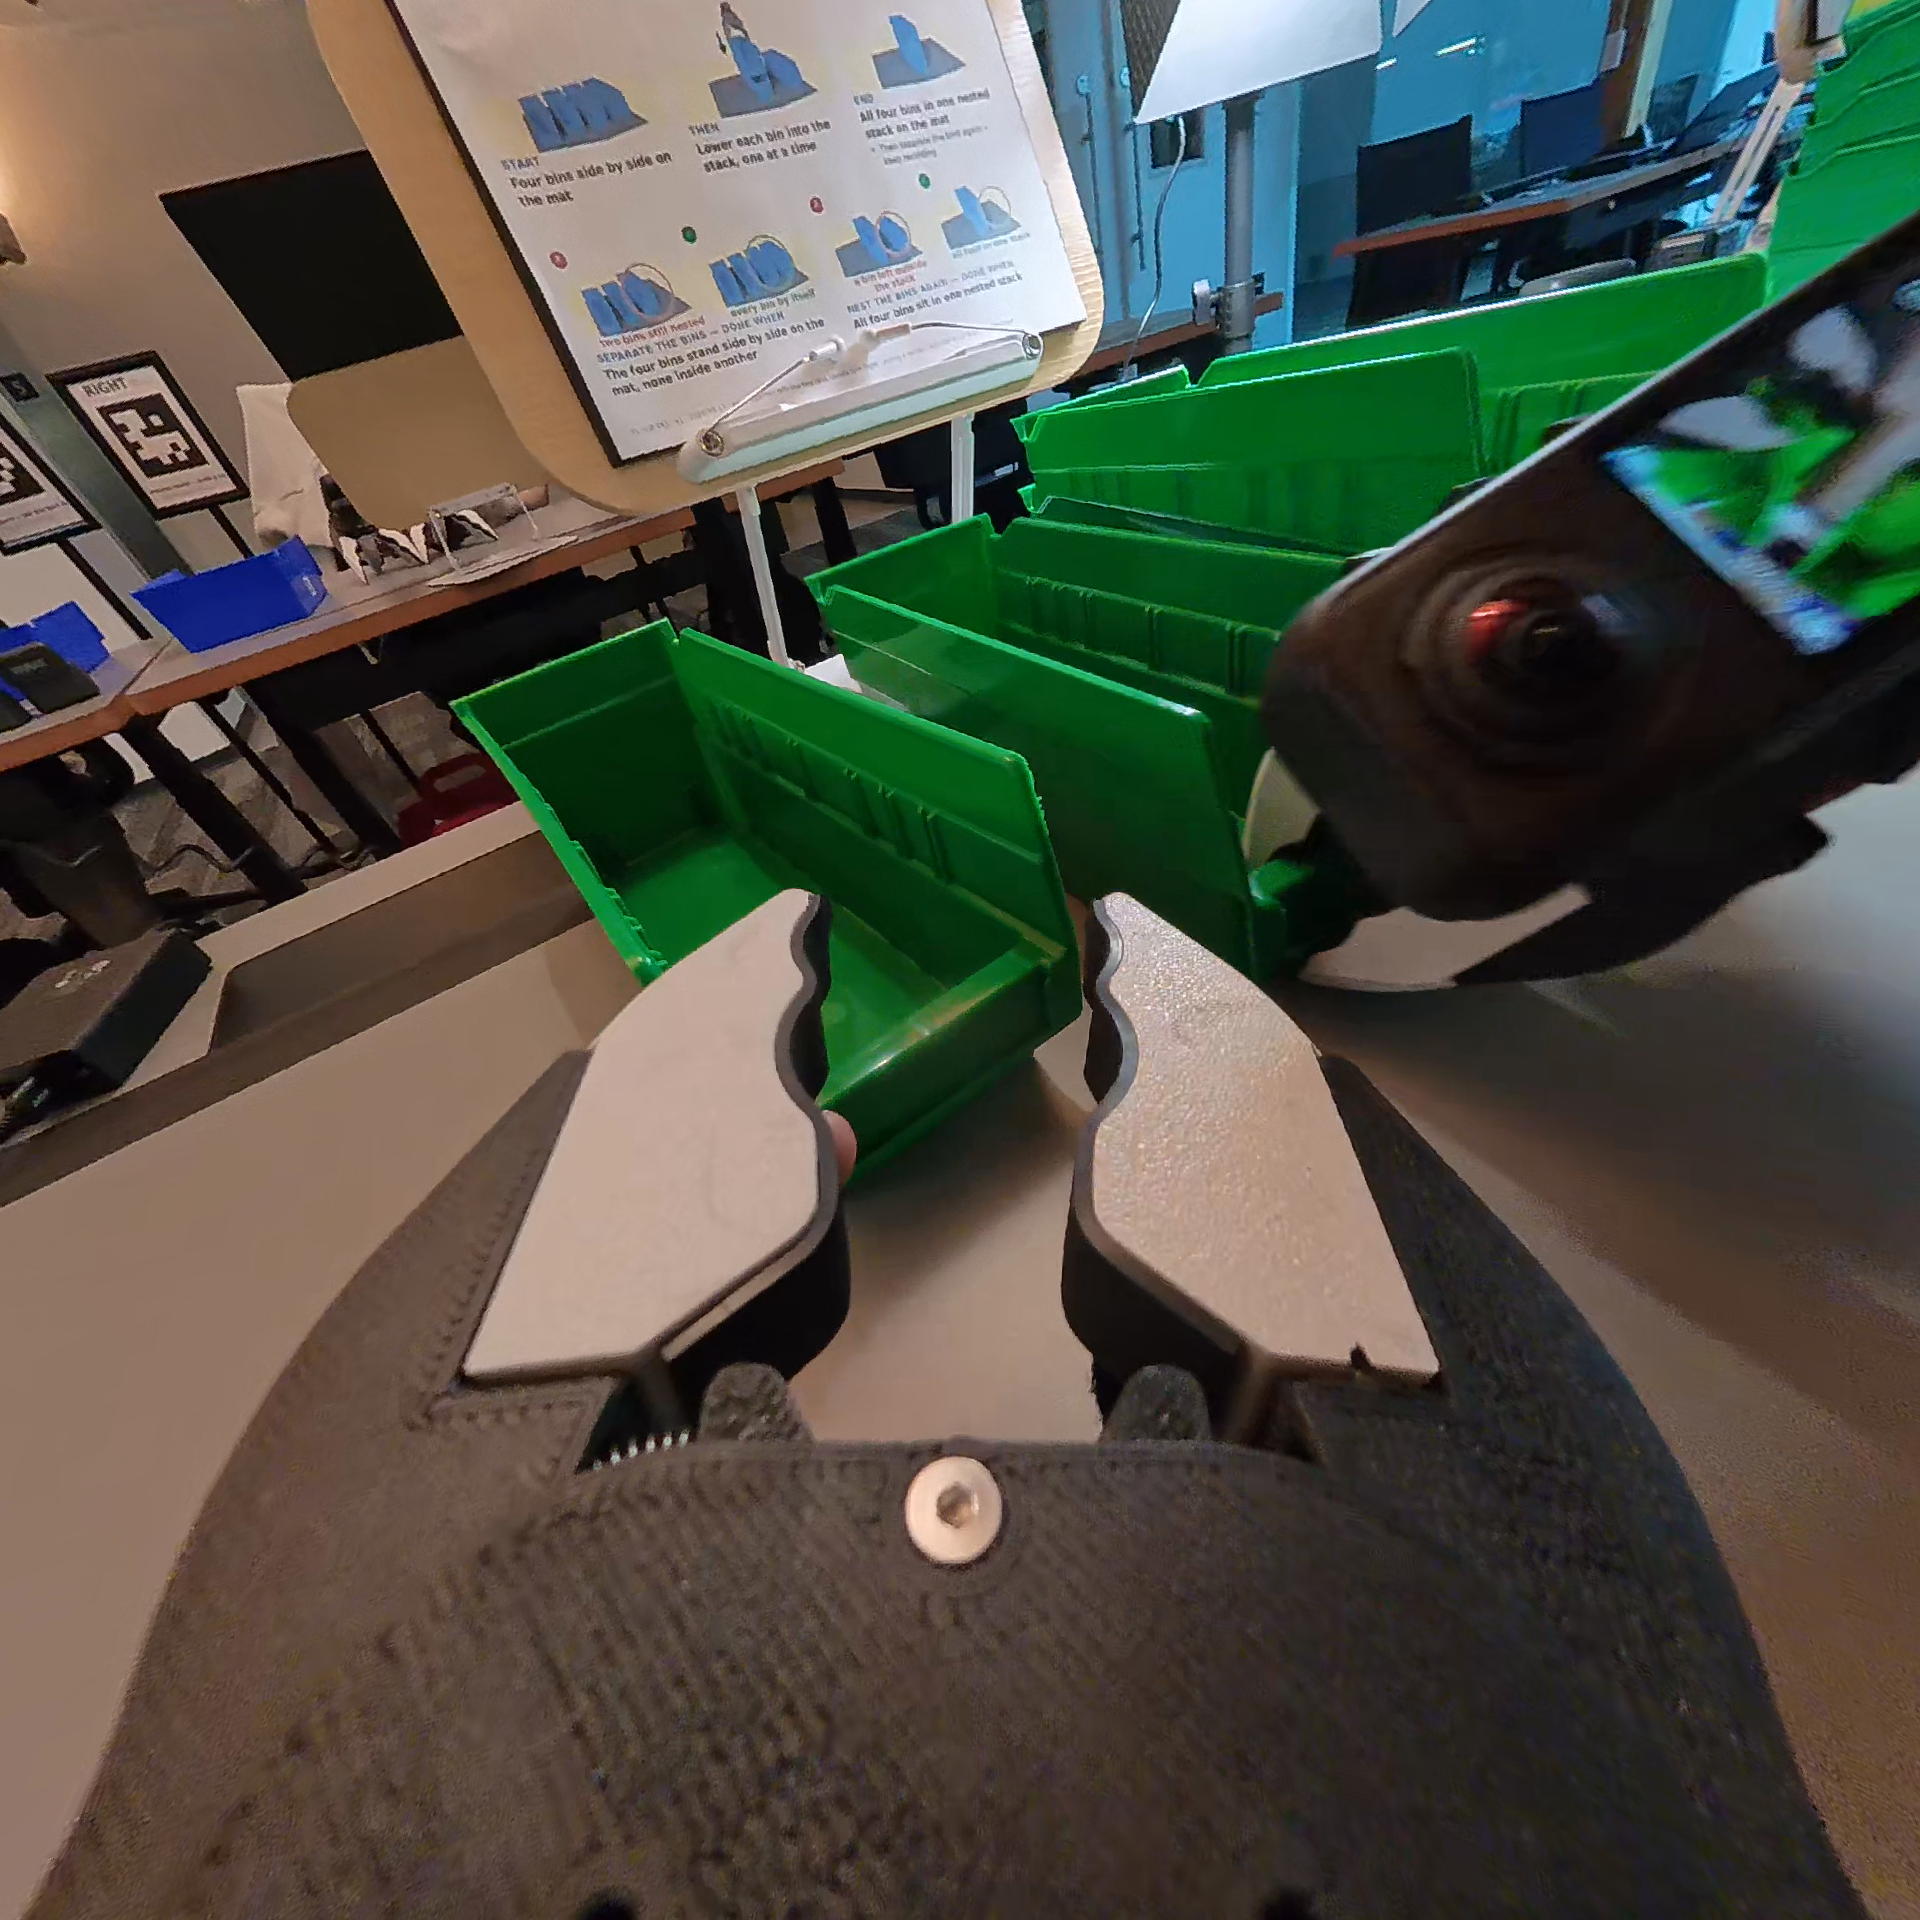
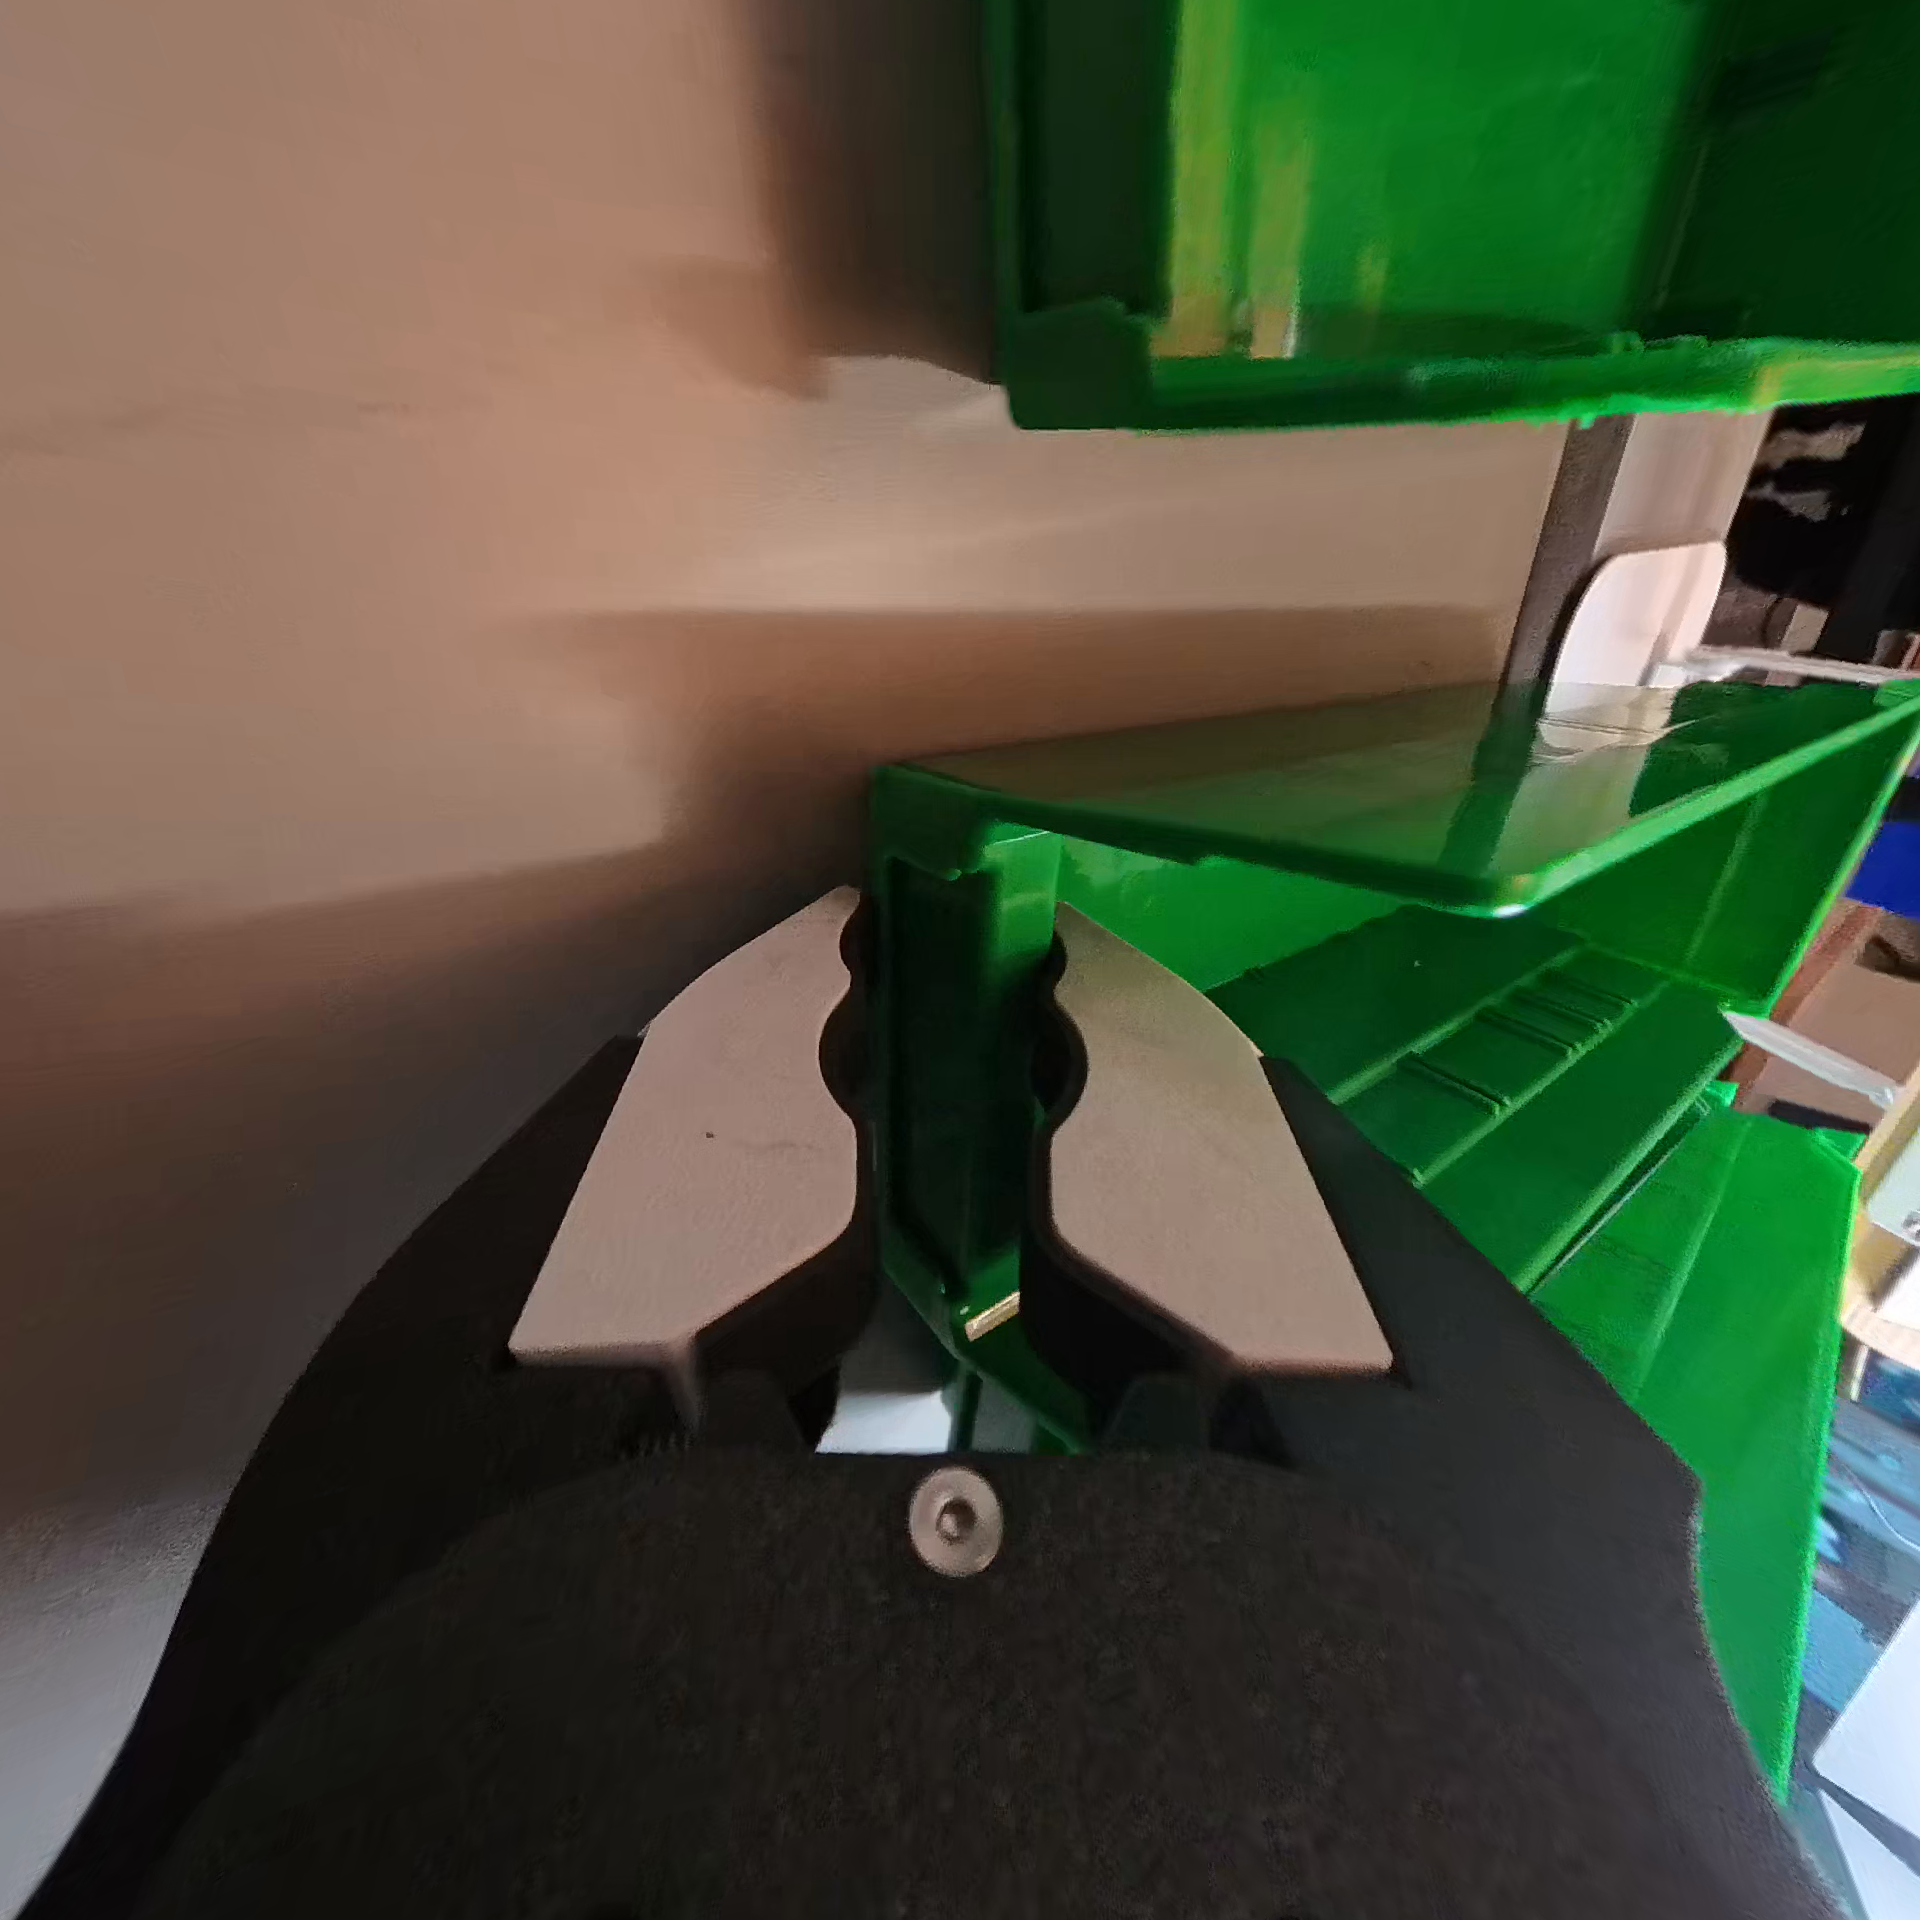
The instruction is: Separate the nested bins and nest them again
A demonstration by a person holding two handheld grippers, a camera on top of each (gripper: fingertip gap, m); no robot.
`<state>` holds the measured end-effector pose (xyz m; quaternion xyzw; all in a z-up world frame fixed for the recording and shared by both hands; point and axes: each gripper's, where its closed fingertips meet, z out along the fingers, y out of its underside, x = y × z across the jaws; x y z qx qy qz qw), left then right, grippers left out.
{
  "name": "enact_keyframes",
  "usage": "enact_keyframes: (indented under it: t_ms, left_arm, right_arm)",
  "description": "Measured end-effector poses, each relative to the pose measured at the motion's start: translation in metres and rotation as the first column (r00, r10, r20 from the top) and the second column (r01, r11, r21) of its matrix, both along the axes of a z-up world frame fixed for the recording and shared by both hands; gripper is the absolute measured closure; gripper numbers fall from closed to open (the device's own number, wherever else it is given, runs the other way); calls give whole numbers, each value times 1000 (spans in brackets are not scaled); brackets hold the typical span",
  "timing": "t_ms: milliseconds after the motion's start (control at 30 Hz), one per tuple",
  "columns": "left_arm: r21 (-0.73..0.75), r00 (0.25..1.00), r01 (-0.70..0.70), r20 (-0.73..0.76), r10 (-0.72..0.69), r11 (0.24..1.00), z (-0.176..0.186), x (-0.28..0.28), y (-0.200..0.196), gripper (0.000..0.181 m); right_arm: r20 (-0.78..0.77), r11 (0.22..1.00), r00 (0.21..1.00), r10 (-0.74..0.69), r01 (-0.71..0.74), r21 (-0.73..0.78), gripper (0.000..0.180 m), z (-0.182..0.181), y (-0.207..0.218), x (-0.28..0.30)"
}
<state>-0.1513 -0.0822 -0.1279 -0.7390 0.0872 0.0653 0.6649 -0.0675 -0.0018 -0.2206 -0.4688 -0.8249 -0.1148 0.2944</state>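
In the left wrist view a small green bin (image 1: 883, 831) sits on the beige table just ahead of my left gripper (image 1: 951, 966), which is open and empty, its left fingertip over the bin's front. A second green bin (image 1: 1060, 707) stands to its right, apart from it. The right gripper's body (image 1: 1538, 717) reaches that bin's near end. In the right wrist view my right gripper (image 2: 956, 935) is shut on the end wall of this green bin (image 2: 1455, 821). Another green bin (image 2: 1455, 208) shows blurred above it.
More green bins (image 1: 1299, 447) crowd the back right. An instruction board on a white stand (image 1: 769, 208) rises behind the bins. Blue bins (image 1: 239, 592) and marker cards (image 1: 156, 431) sit on a far table. The table edge (image 1: 312, 1060) drops off at left. The gap from one gripper's tips to the other's is roughly 15 cm.
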Motion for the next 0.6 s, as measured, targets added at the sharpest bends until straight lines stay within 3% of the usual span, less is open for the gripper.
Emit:
enact_keyframes:
  t_ms: [267,467,600]
  left_arm:
    - [21,1000,-26,2,26,999,4,-4,-2,134]
    - [19,999,-29,-12,30,999,3,-4,-2,134]
    - [15,999,-26,-34,27,1000,2,-1,-2,134]
  right_arm:
    - [-95,993,990,108,-113,-44,151,39,-49,28]
    - [-248,979,958,141,-173,-111,151,112,-81,52]
    - [-342,988,929,139,-156,-22,151,173,-74,69]
